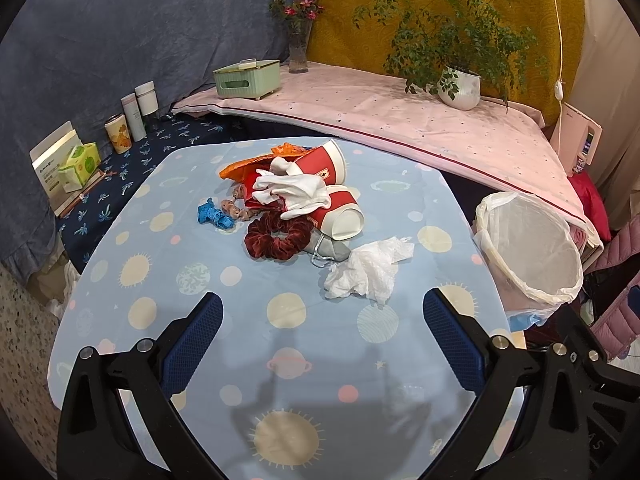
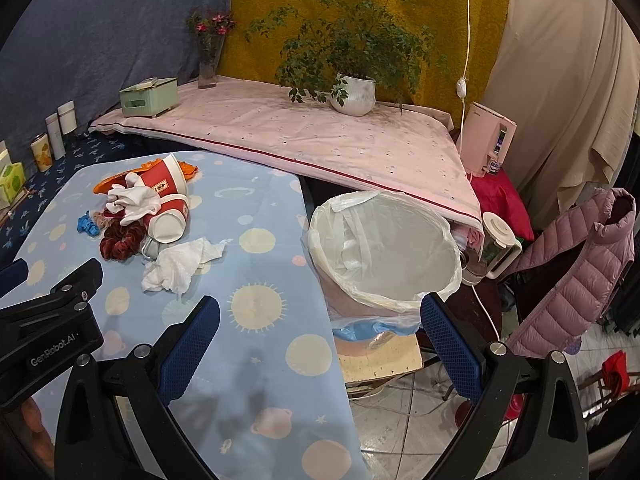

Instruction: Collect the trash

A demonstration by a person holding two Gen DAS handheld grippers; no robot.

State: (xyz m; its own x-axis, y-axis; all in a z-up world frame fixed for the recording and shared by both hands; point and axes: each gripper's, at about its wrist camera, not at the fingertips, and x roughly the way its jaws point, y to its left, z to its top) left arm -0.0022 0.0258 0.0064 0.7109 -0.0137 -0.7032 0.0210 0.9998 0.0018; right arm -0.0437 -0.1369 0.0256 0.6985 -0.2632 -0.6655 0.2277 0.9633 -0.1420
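Observation:
A pile of trash lies on the blue patterned table (image 1: pixel 280 360): two red paper cups (image 1: pixel 340 216) on their sides, a white glove (image 1: pixel 296 190), orange wrapper (image 1: pixel 244 168), blue scrap (image 1: pixel 214 214), a dark red scrunchie (image 1: pixel 276 236), and a crumpled white tissue (image 1: pixel 366 270) nearest me. A lined trash bin (image 2: pixel 384 252) stands just off the table's right edge. My left gripper (image 1: pixel 322 308) is open and empty, hovering above the table short of the tissue. My right gripper (image 2: pixel 320 312) is open and empty, over the table's right edge beside the bin.
A pink-covered shelf (image 1: pixel 400 120) behind holds a green box (image 1: pixel 246 78), a flower vase (image 1: pixel 300 48) and a potted plant (image 1: pixel 460 84). Tissue boxes and cups (image 1: pixel 120 132) stand at the far left. A pink jacket (image 2: pixel 580 264) and appliances crowd the right.

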